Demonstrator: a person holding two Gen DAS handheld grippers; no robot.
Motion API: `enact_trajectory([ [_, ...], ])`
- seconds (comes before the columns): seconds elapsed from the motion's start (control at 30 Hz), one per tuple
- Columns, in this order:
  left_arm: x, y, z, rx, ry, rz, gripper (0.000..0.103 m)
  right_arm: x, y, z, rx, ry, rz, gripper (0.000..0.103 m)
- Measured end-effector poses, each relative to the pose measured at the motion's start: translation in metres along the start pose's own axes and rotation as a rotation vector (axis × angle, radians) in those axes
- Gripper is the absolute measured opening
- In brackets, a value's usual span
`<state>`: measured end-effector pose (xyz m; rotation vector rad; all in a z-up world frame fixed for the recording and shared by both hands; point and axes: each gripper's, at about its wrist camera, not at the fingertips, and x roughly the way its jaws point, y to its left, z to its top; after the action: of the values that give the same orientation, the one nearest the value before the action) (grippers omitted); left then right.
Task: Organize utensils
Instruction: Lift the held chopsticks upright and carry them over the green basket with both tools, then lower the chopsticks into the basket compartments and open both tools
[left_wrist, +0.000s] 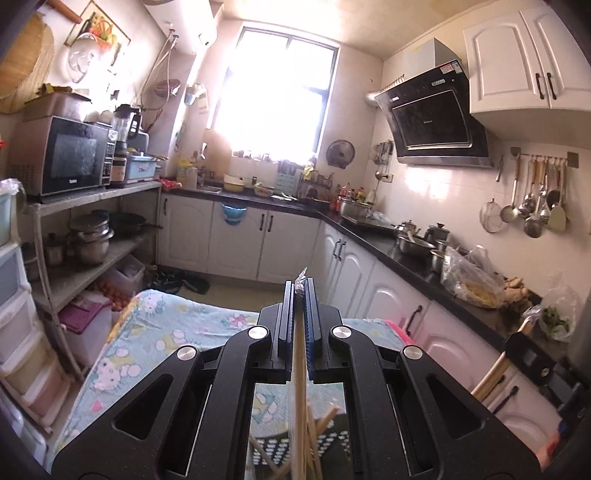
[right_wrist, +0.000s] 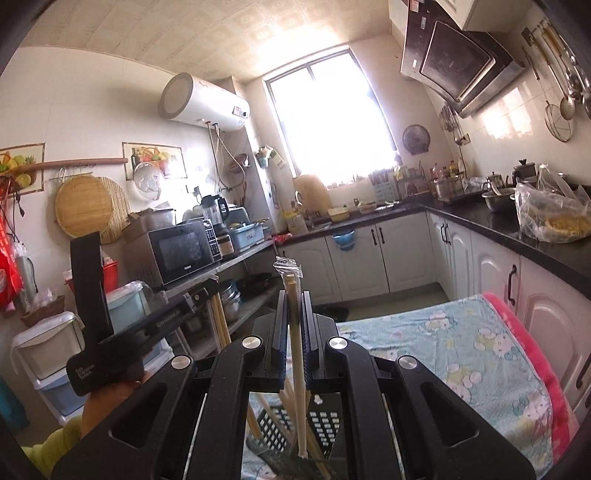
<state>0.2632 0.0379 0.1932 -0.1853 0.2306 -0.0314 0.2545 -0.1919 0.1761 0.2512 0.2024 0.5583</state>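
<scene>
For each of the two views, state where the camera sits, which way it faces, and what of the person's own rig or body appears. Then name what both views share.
Left wrist: sits behind the left tongs, faces the window across the kitchen; own tongs shut on wrapped chopsticks.
Right wrist: sits behind the right tongs, faces the same window, tilted leftward; own tongs hold a wrapped chopstick pair; the left tongs and hand show.
Shared: microwave, range hood, patterned cloth, black basket.

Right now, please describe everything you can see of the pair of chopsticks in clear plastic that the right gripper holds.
The pale wooden chopsticks in a clear plastic sleeve stand nearly upright, clamped between the blue-padded fingers of the right gripper. The crumpled sleeve top sticks out above the fingertips. Their lower end reaches into the black perforated plastic basket, among other chopsticks.
</scene>
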Motion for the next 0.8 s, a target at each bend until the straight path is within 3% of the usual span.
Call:
enact_trajectory([
  [0.27,0.017,0.005,-0.013,0.021,-0.038,0.040,0.002,0.023,0.000,-0.009,-0.056,-0.023,-0.010,0.007],
  [0.8,0.026,0.029,-0.058,-0.018,0.022,0.028,0.003,0.064,-0.005,-0.059,-0.121,0.013,-0.075,0.007],
])
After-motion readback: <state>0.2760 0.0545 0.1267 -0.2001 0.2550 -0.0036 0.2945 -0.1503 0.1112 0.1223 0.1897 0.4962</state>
